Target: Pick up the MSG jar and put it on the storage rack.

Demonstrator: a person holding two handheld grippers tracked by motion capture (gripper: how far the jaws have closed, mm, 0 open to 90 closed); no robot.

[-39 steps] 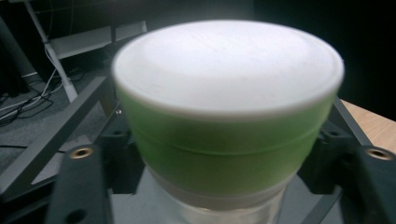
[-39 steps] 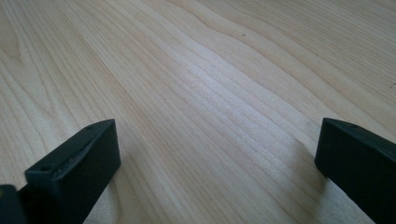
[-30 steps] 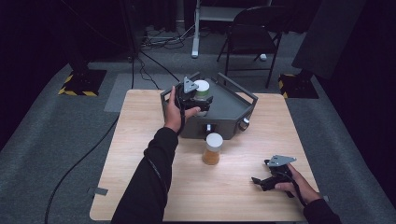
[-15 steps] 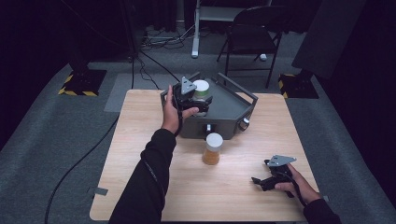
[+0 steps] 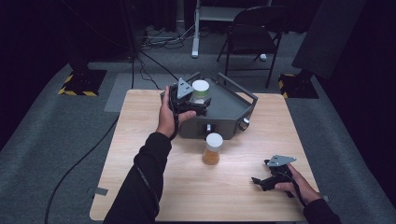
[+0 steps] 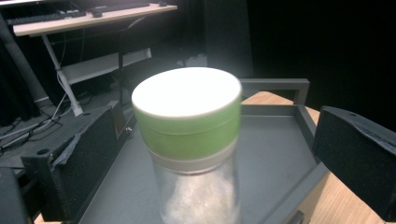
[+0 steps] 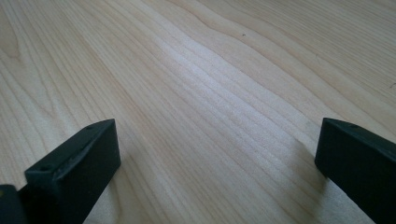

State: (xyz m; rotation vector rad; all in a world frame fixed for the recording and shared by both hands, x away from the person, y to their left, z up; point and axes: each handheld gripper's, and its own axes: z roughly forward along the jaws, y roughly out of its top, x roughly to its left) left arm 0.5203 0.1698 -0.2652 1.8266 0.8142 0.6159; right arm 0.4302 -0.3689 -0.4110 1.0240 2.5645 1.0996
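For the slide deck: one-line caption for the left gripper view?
Green-lidded jar between the left gripper's open jaws, above the grey tray.

green-lidded jar [image 6: 189, 140] upright between wide-apart jaws, untouched | grey tray [image 6: 275, 154] beneath | desk [image 6: 88, 18] behind

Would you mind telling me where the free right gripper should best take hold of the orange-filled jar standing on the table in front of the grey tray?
I would grip the orange-filled jar on its glass body just under the white cap, coming in level from the right gripper's side. It stands upright and apart from the grey tray, and its round, straight sides suit two opposing jaws. The jaws are open wide over bare table.
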